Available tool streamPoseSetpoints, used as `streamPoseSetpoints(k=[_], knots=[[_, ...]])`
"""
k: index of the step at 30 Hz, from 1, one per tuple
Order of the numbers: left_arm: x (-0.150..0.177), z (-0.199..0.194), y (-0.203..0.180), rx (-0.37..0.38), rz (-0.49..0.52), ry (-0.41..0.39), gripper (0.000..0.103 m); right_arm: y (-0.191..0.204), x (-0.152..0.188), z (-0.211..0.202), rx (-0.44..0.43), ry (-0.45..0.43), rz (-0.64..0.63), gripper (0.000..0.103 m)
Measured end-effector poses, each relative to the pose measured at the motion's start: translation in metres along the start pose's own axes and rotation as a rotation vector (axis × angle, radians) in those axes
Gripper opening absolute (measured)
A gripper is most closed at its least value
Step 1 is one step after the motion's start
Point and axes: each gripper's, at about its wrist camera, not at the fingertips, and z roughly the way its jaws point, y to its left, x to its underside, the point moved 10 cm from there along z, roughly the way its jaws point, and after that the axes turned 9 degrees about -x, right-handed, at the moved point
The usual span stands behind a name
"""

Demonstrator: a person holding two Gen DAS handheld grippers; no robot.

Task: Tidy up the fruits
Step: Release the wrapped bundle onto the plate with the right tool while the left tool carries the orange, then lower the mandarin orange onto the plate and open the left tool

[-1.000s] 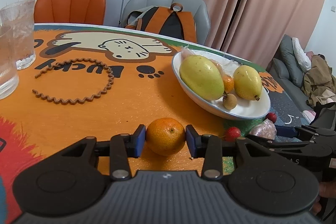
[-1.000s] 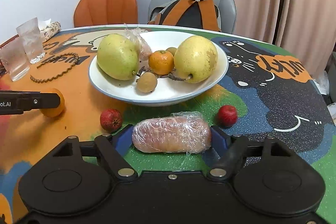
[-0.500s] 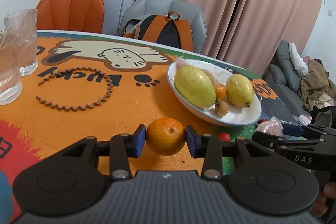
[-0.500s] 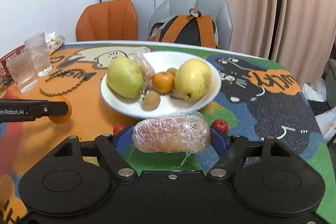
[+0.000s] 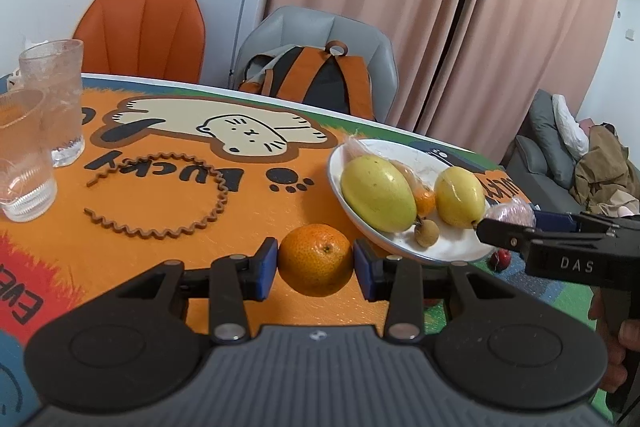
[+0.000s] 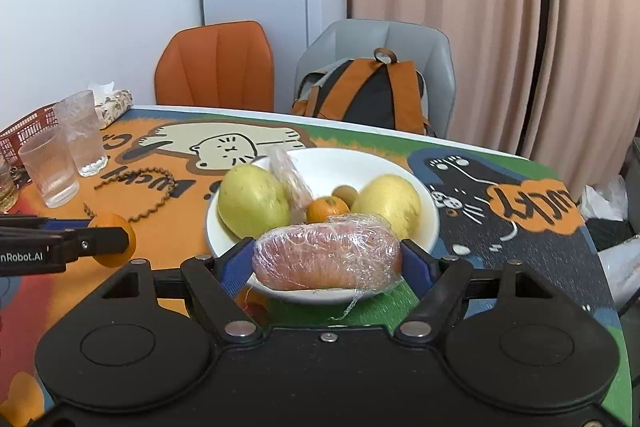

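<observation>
My left gripper [image 5: 315, 264] is shut on a small orange [image 5: 315, 259], held above the orange part of the table mat, left of the white bowl [image 5: 448, 251]. My right gripper [image 6: 327, 257] is shut on a pink fruit wrapped in cling film [image 6: 327, 254], lifted just in front of the white bowl [image 6: 430, 215]. In the bowl lie two yellow-green pears [image 6: 252, 201] [image 6: 390, 201], a small orange [image 6: 326, 207], a brown longan [image 6: 346, 193] and another wrapped piece [image 6: 290, 179]. A red lychee [image 5: 500, 259] lies on the mat by the bowl.
Two ribbed glasses [image 5: 24, 155] [image 5: 60, 99] stand at the left, with a brown wavy hairband [image 5: 160, 199] beside them. Behind the table are an orange chair [image 6: 216, 65] and a grey chair holding a backpack [image 6: 368, 93]. A red basket [image 6: 24, 131] sits far left.
Both grippers have risen from the table with their fruits. The bowl and red lychees now sit lower and farther behind the wrapped fruit in the right wrist view.
</observation>
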Motion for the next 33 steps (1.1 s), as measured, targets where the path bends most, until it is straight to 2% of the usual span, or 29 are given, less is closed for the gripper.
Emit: streamPoseSetpoints(k=[6, 9, 15, 24, 33], knots=[[-0.004, 0.001, 0.011, -0.025, -0.012, -0.004, 0.039, 0.003, -0.007, 0.013, -0.014, -0.003, -0.003, 0.074], [-0.005, 0.001, 0.015, -0.035, -0.018, -0.004, 0.039, 0.001, -0.009, 0.017, 0.010, -0.008, -0.002, 0.085], [-0.010, 0.003, 0.013, -0.035, -0.008, -0.009, 0.039, -0.008, -0.006, 0.011, 0.010, -0.013, 0.023, 0.085], [-0.025, 0.005, -0.010, 0.000, 0.028, -0.032, 0.039, -0.024, 0.004, -0.005, 0.009, -0.007, 0.078, 0.085], [-0.041, 0.013, -0.047, 0.056, 0.083, -0.050, 0.039, -0.041, 0.013, -0.023, 0.043, -0.002, 0.097, 0.085]])
